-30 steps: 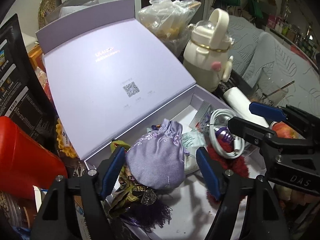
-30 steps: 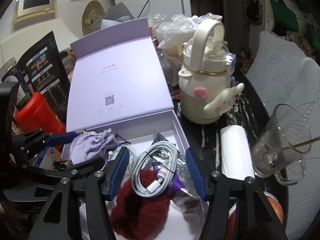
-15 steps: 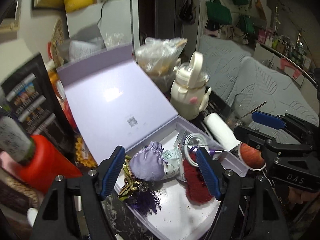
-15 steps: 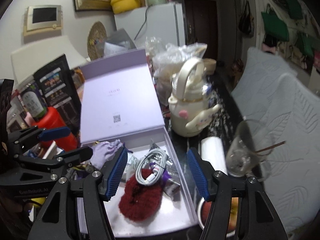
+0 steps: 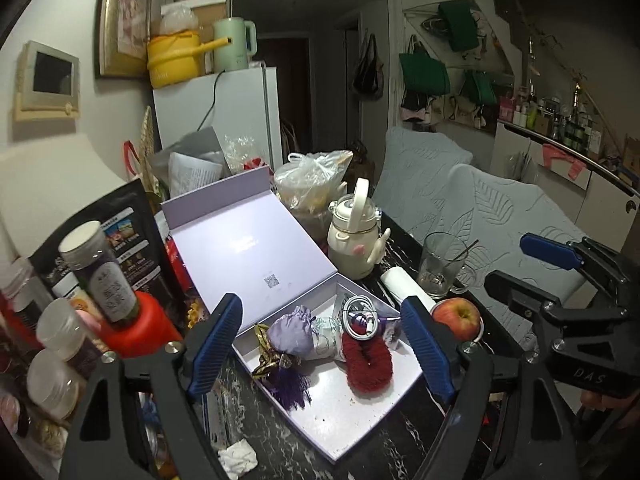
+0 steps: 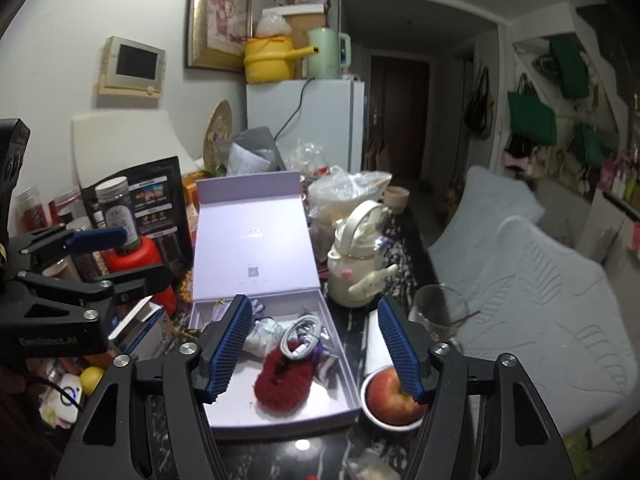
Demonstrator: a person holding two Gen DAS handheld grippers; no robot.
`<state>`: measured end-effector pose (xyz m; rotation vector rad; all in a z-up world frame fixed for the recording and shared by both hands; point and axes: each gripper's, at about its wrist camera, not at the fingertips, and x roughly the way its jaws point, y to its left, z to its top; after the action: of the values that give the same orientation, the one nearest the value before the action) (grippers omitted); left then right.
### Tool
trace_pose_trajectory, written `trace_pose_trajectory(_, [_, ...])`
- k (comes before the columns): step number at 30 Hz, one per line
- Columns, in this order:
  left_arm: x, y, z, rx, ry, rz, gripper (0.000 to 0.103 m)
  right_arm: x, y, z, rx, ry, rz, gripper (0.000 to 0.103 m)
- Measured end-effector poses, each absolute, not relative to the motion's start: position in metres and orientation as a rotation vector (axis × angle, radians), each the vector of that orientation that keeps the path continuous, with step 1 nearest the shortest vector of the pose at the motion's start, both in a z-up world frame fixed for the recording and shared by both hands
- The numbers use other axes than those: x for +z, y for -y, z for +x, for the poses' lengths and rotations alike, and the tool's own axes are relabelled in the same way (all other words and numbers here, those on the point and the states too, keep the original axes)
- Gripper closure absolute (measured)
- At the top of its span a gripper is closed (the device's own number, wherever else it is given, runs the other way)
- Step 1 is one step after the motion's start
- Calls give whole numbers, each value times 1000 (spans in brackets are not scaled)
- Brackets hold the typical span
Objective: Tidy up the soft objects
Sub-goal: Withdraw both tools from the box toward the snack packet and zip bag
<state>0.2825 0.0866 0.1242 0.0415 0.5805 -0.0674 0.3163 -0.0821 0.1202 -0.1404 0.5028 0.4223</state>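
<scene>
An open lilac box (image 5: 360, 412) (image 6: 280, 408) lies on the dark table, lid (image 5: 248, 252) raised behind it. Inside lie a lilac drawstring pouch (image 5: 290, 334), a gold and purple tassel charm (image 5: 280, 372), a red fluffy piece (image 5: 366, 362) (image 6: 282, 378), a coiled white cable (image 5: 358, 318) (image 6: 302, 334) and small packets (image 5: 326, 338). My left gripper (image 5: 320, 348) is open and empty, above and in front of the box. My right gripper (image 6: 316, 354) is open and empty, also back from the box.
A cream kettle-shaped bottle (image 5: 354, 240) (image 6: 354, 272), a glass mug (image 5: 440, 264), a white roll (image 5: 404, 288) and an apple in a bowl (image 5: 456, 316) (image 6: 394, 394) stand right of the box. A red jar (image 5: 136, 328), bottles and a black bag (image 5: 116, 236) crowd the left. A grey sofa (image 6: 520, 280) lies right.
Both grippers have pulled up and back from the box, so it looks smaller and more room shows. Both stayed open; the box's contents have not moved.
</scene>
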Motion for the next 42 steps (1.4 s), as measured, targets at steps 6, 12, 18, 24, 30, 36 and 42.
trace_pose_trajectory(6, [127,-76,252,-51,-560,79,20,129,94,282,404,-456,-156,25])
trace_pose_trajectory(12, [120,-64,227,-55,-558,95,11,124,106,246,343,-406,-183,15])
trace_pose_trajectory(18, [110,-51,208,-122,-552,77,10,114,123,220,307,-411,-164,12])
trace_pose_trajectory(24, [92,-36,191,-173,-550,81,10,90,137,195,283,-445,-138,11])
trace_pose_trajectory(30, [70,-21,178,-215,-570,93,10,64,146,179,268,-490,-119,11])
trace_pose_trajectory(36, [47,-7,173,-259,-588,85,10,39,159,165,253,-538,-78,11])
trace_pose_trajectory(42, [17,10,173,-286,-636,92,10,12,171,156,220,-569,-66,11])
